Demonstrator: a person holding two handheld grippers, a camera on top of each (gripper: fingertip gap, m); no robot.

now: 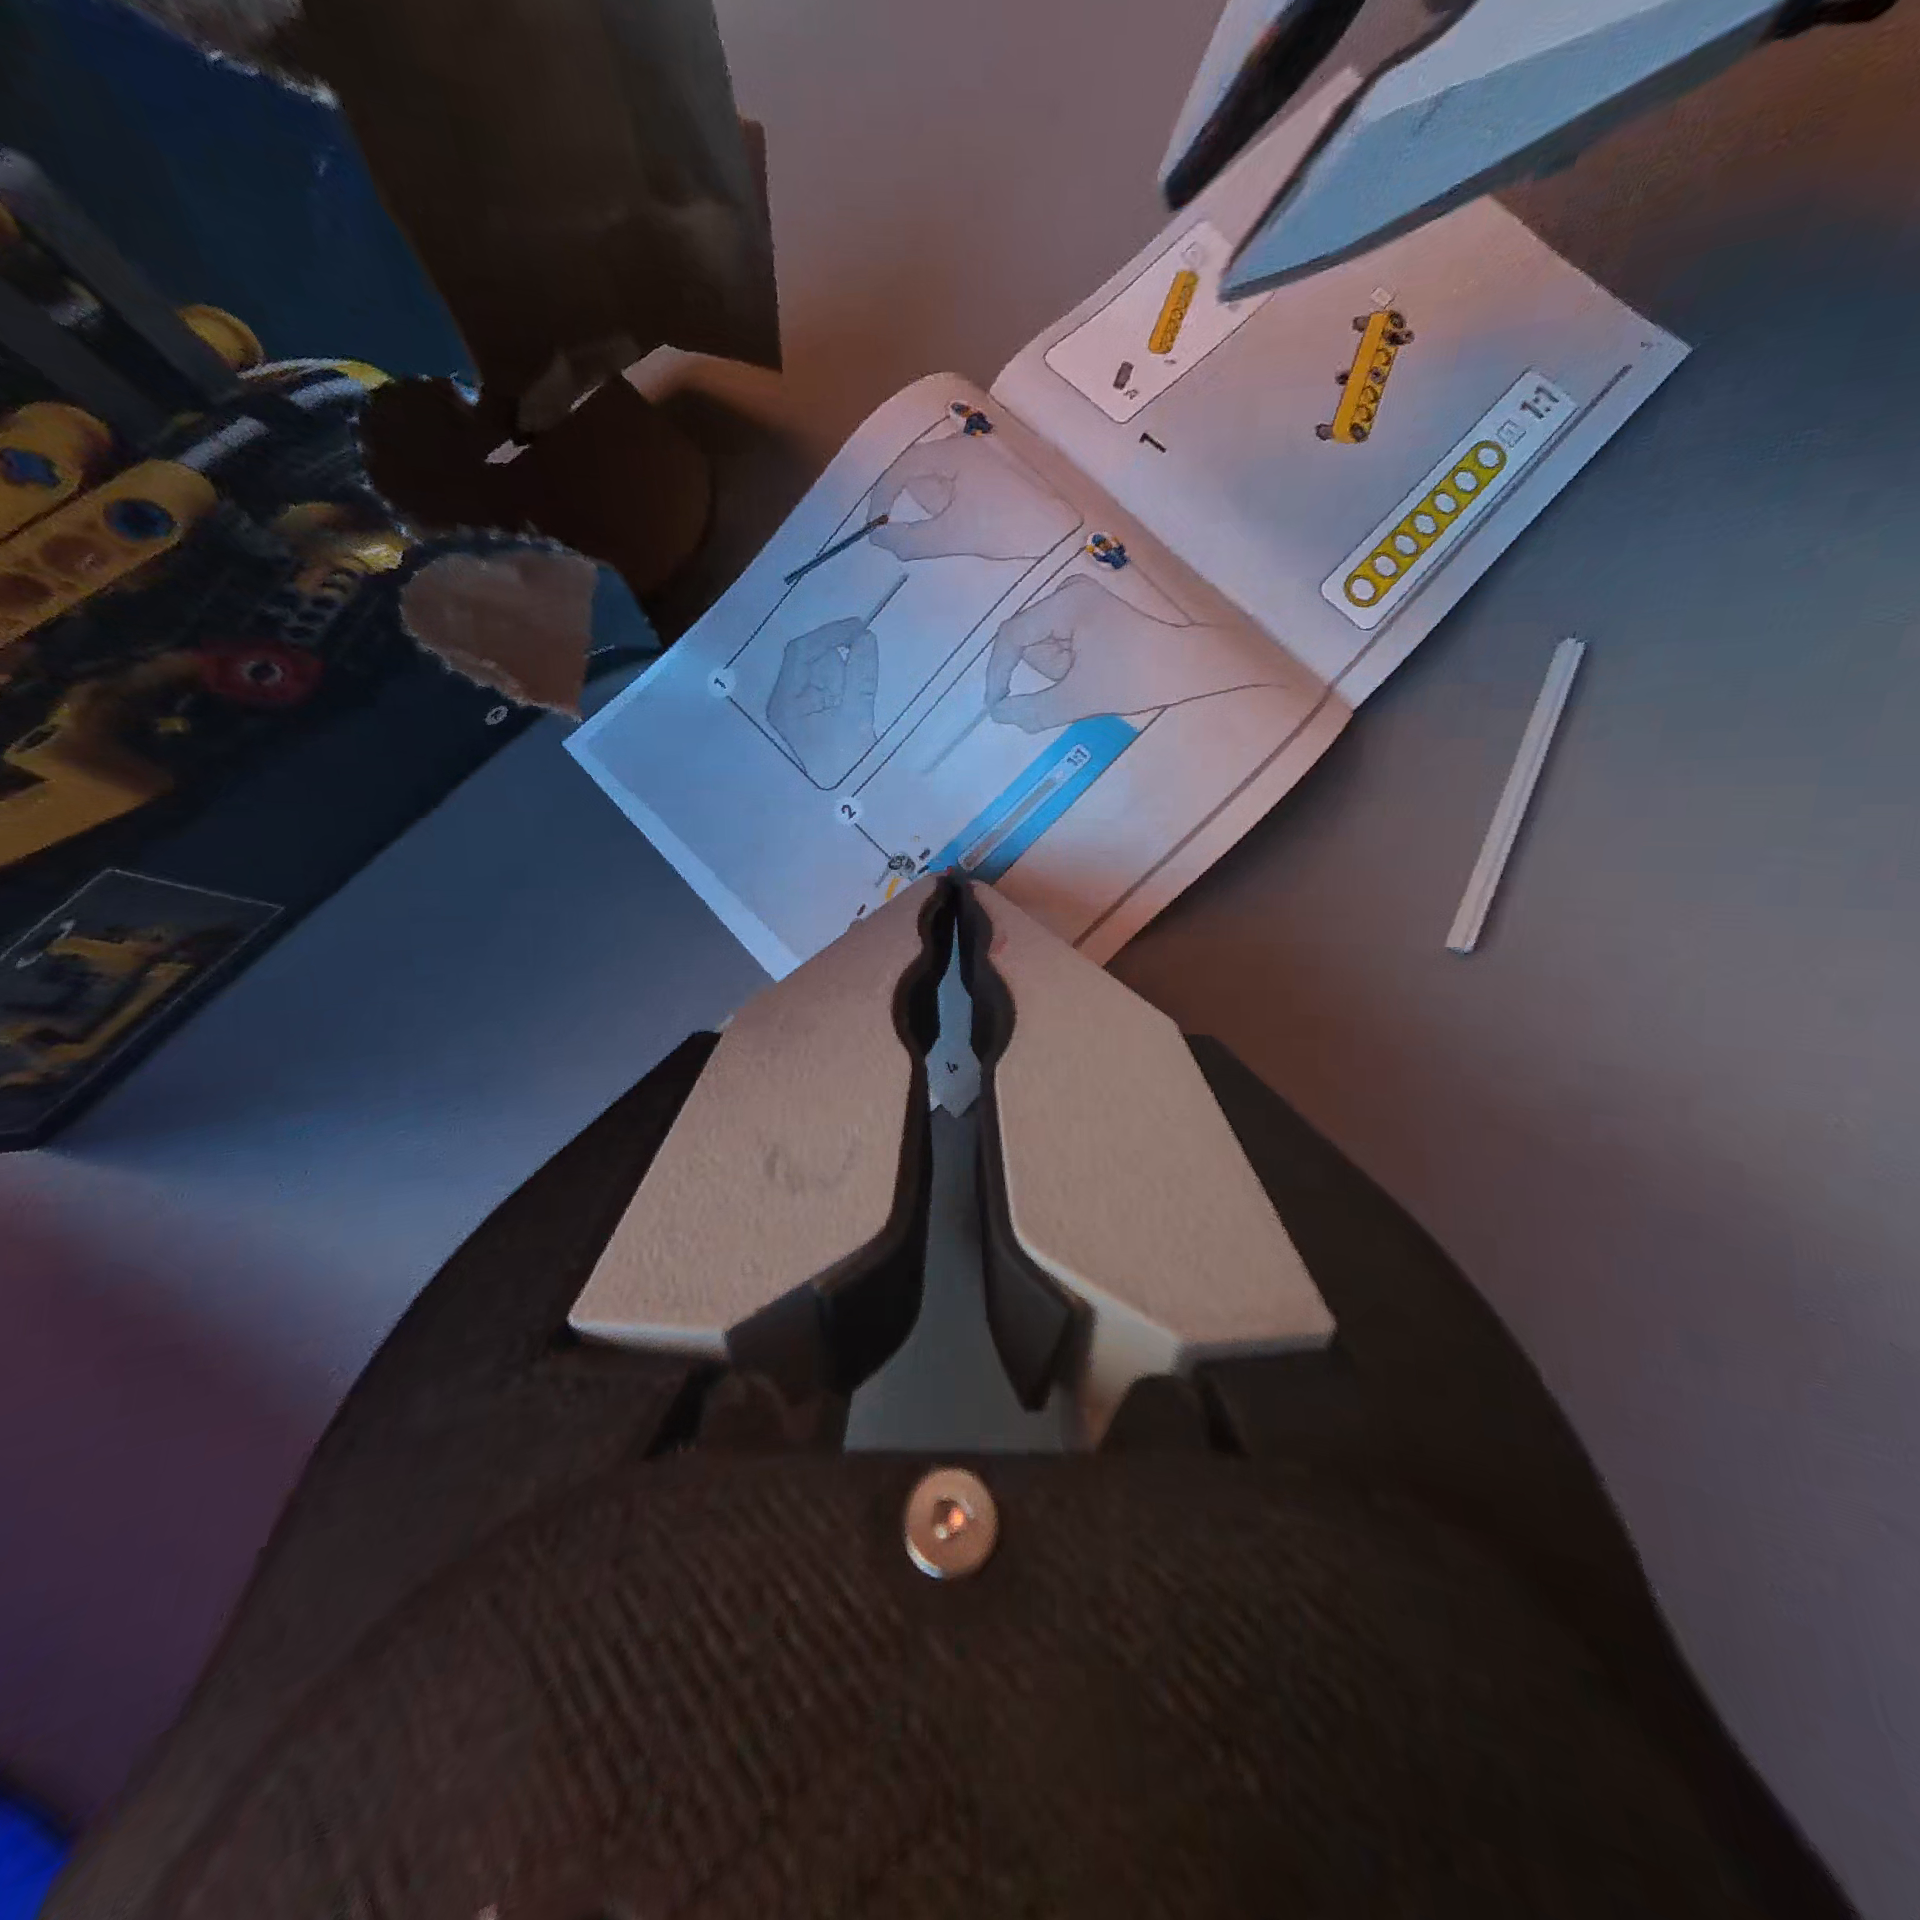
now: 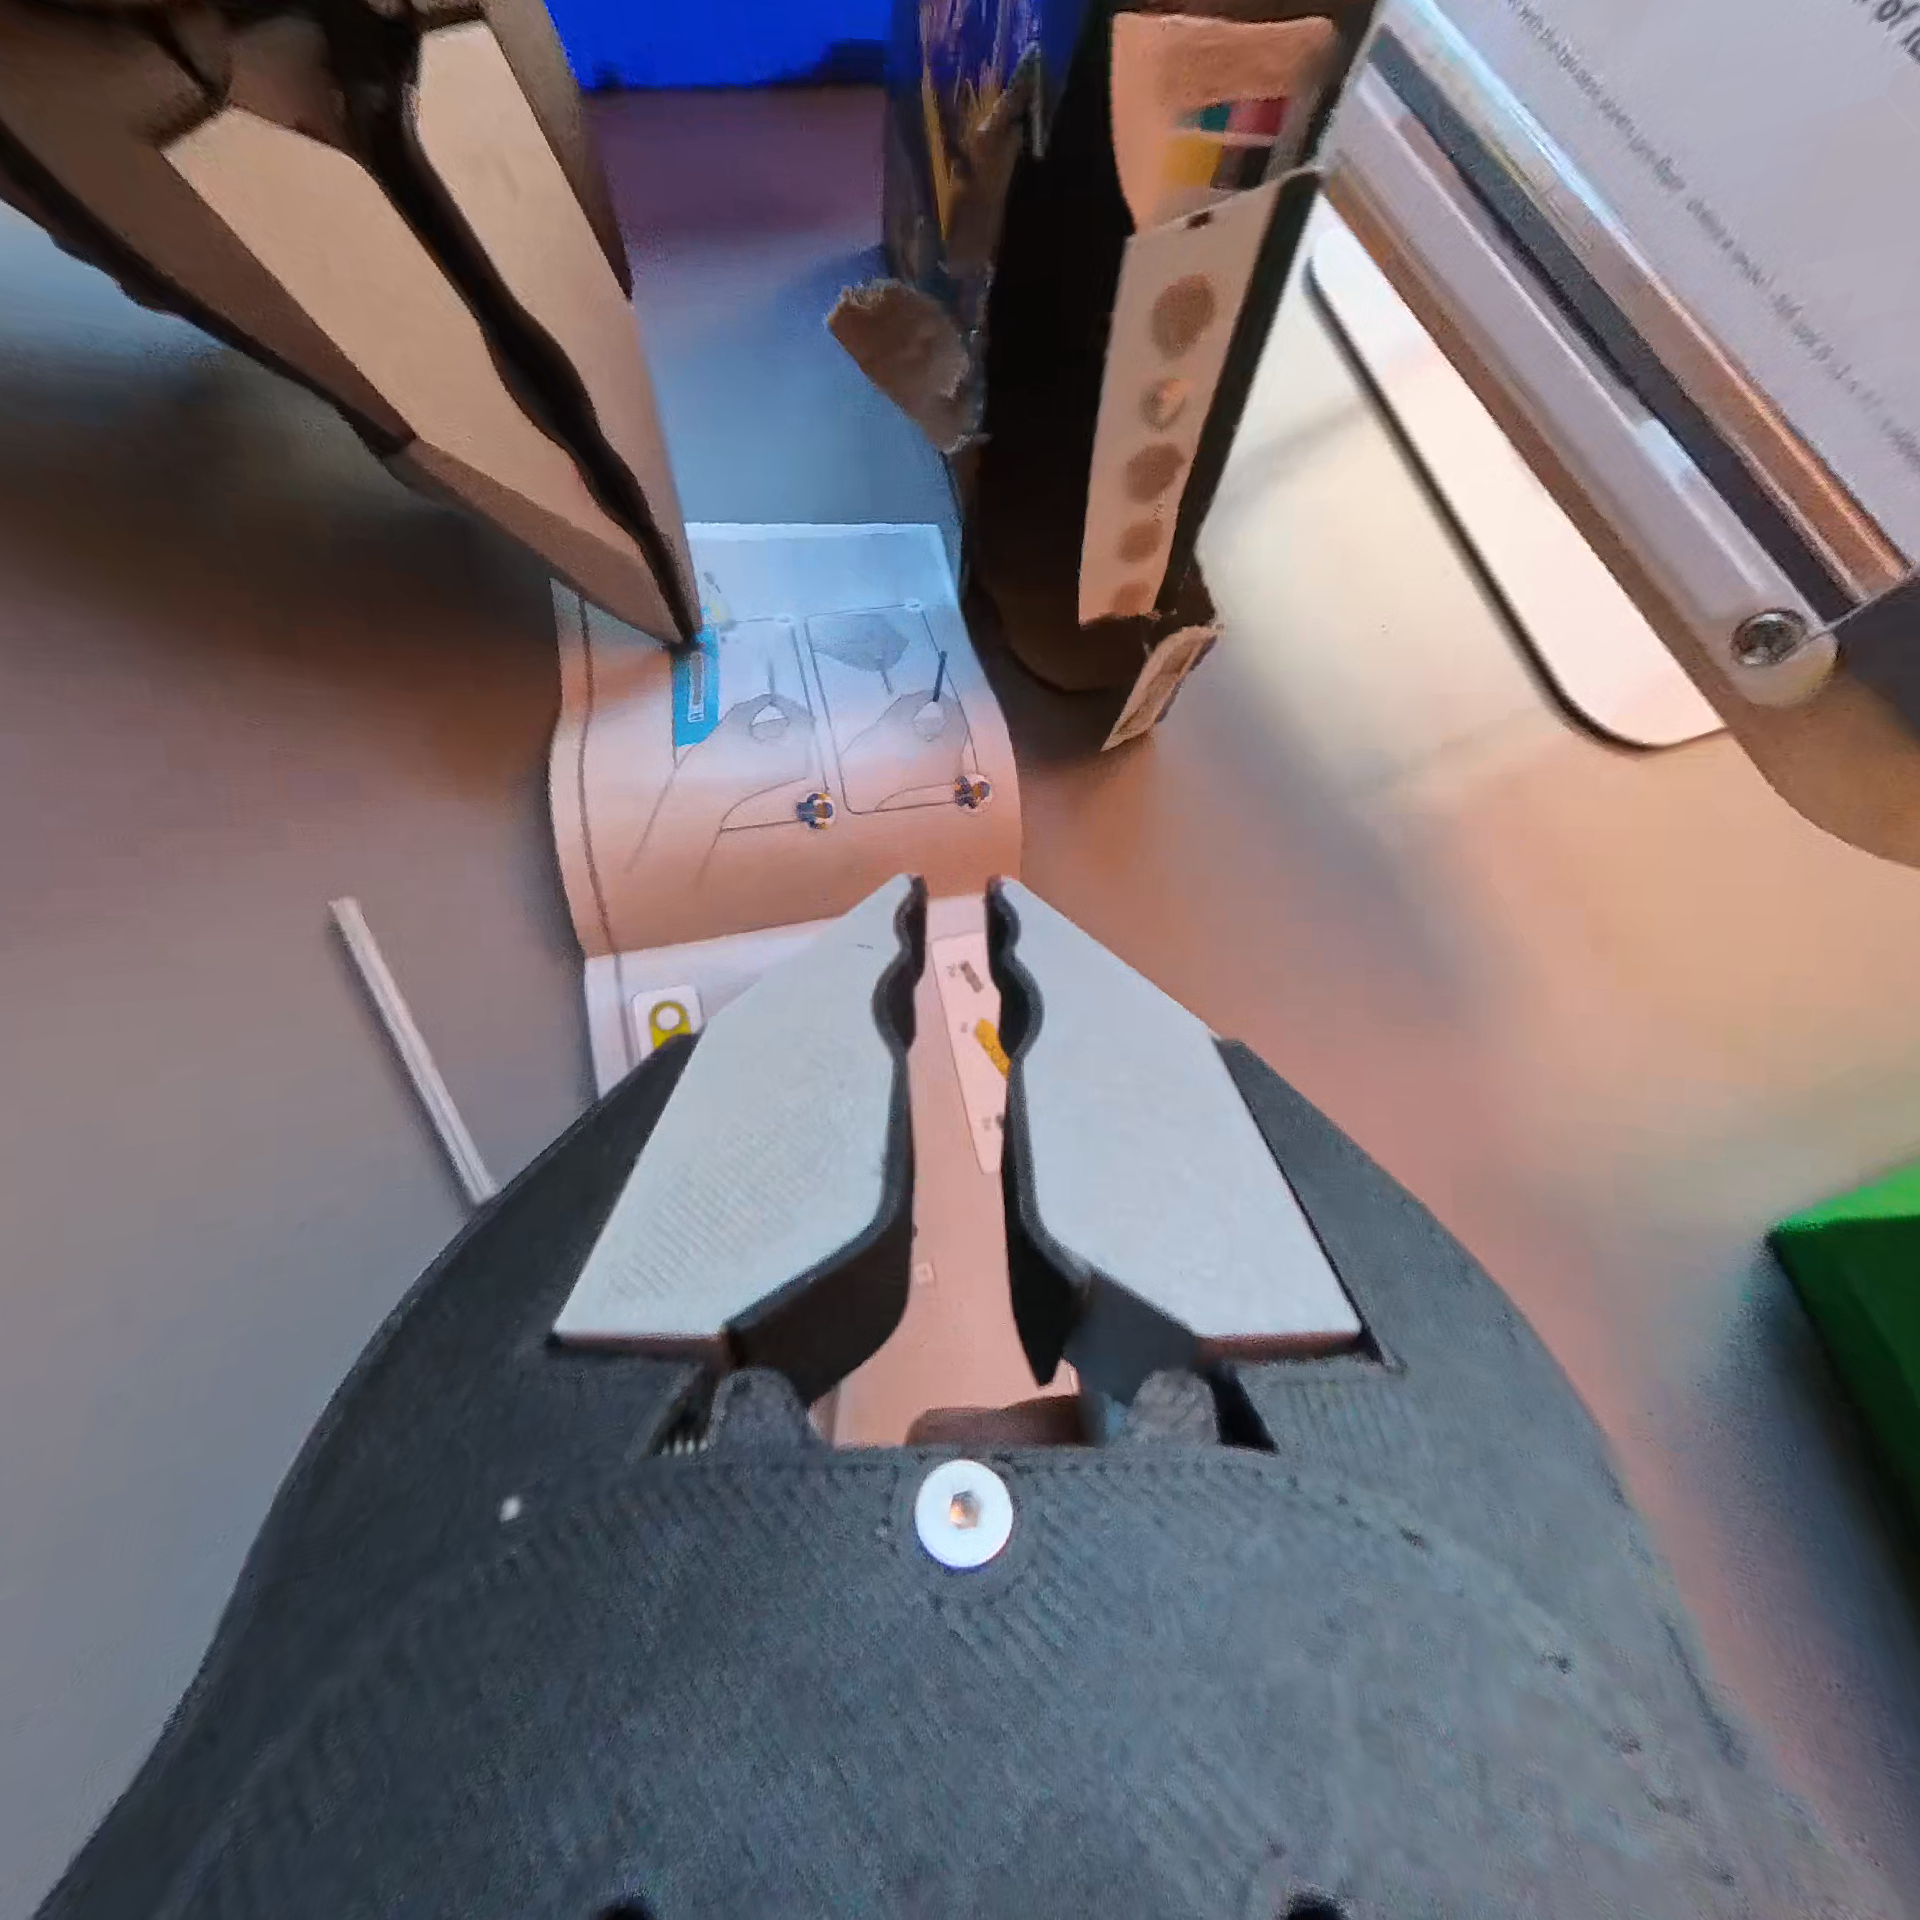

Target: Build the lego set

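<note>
Torn cardboard box [image 1: 208, 582], booklet [image 1: 1091, 623] beside

A smooth grey table surface [image 2: 1455, 987] is seen, washed with warm pinkish light and cooler blue tints. A silver metal hinged fixture [image 2: 1621, 488] is mounted at upper right. A green block [image 2: 1860, 1278] is set at the right edge.
</note>
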